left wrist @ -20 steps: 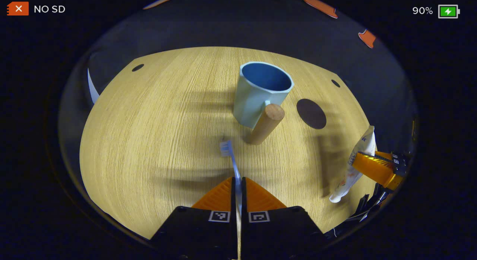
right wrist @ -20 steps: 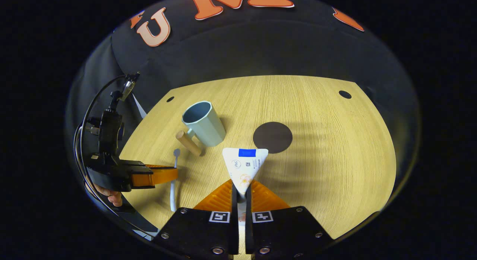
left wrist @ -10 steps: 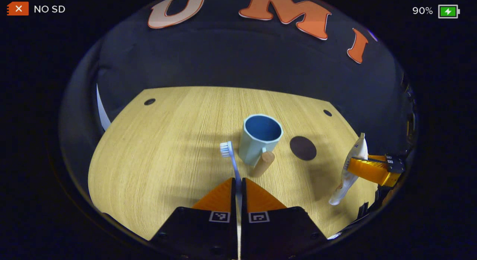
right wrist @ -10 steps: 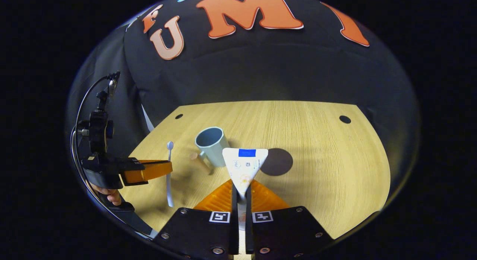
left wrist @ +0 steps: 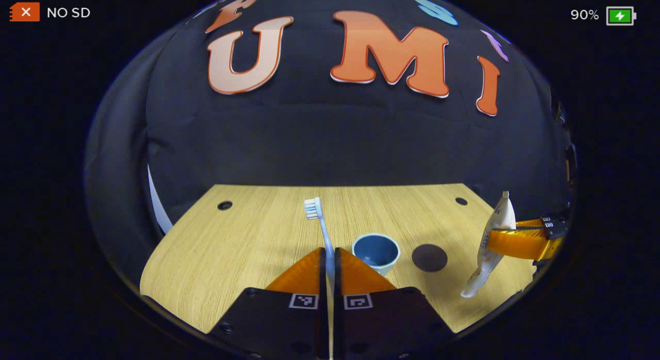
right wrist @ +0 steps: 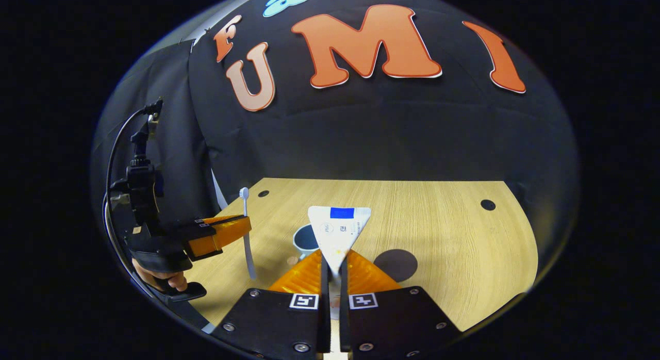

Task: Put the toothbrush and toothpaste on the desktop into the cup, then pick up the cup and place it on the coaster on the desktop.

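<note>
With both items lifted, the left gripper (left wrist: 330, 257) clamps the toothbrush (left wrist: 320, 227) and the right gripper (right wrist: 333, 262) clamps the toothpaste tube (right wrist: 337, 230). The next move likely calls for lowering each into the blue cup (left wrist: 376, 251) mid-desktop (left wrist: 247, 236), beside the coaster (left wrist: 429, 257).

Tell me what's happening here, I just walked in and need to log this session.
A person holds a gripper in each hand above a wooden desktop. The left gripper is shut on a toothbrush, bristles up. The right gripper is shut on a toothpaste tube. The blue cup stands empty on the desktop, with the dark round coaster beside it, bare. Nothing is in the cup yet.
</note>
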The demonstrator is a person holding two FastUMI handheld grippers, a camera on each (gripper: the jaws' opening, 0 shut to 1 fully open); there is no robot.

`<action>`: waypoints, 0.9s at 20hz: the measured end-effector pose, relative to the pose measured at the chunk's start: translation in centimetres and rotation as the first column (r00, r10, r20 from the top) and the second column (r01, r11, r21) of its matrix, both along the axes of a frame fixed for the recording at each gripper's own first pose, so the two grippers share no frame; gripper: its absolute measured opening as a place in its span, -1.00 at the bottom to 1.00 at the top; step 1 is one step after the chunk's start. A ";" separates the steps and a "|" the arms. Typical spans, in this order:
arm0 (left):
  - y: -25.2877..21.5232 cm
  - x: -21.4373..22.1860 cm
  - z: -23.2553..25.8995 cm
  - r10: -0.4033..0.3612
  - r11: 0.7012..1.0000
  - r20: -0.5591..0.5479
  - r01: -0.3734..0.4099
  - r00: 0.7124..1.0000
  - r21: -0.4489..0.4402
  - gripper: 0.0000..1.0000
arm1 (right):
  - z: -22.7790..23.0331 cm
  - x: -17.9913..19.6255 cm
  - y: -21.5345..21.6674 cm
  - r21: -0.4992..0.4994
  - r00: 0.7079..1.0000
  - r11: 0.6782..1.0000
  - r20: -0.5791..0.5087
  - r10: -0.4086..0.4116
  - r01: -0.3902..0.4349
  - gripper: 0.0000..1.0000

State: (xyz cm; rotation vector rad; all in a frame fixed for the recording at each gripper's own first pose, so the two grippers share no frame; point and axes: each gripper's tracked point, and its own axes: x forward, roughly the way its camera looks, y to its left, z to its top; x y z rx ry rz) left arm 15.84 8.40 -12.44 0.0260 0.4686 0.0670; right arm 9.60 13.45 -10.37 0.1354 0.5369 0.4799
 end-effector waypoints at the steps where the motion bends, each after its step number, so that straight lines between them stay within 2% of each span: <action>1: 0.0 0.8 0.5 -0.006 1.000 0.034 0.006 0.999 0.002 -0.94 | 0.2 0.9 0.1 -0.002 1.000 1.000 0.015 -0.004 0.004 -0.86; 9: -1.4 7.0 2.3 -0.038 0.999 0.232 0.038 0.972 0.004 -0.94 | 0.5 5.0 0.8 0.000 0.995 1.000 0.102 -0.013 0.014 -0.86; 13: -2.5 9.2 2.8 -0.059 0.998 0.284 0.058 0.957 0.013 -0.93 | 0.7 6.3 1.7 0.007 0.993 1.000 0.122 -0.010 0.009 -0.86; 17: -3.5 10.3 1.4 -0.078 0.995 0.285 0.090 0.955 -0.030 -0.93 | 0.7 7.3 2.6 0.029 0.992 1.000 0.123 -0.014 0.011 -0.86; 18: -3.6 10.6 0.8 -0.081 0.994 0.280 0.099 0.957 -0.049 -0.94 | 0.8 7.7 2.7 0.041 0.992 0.999 0.125 -0.018 0.013 -0.77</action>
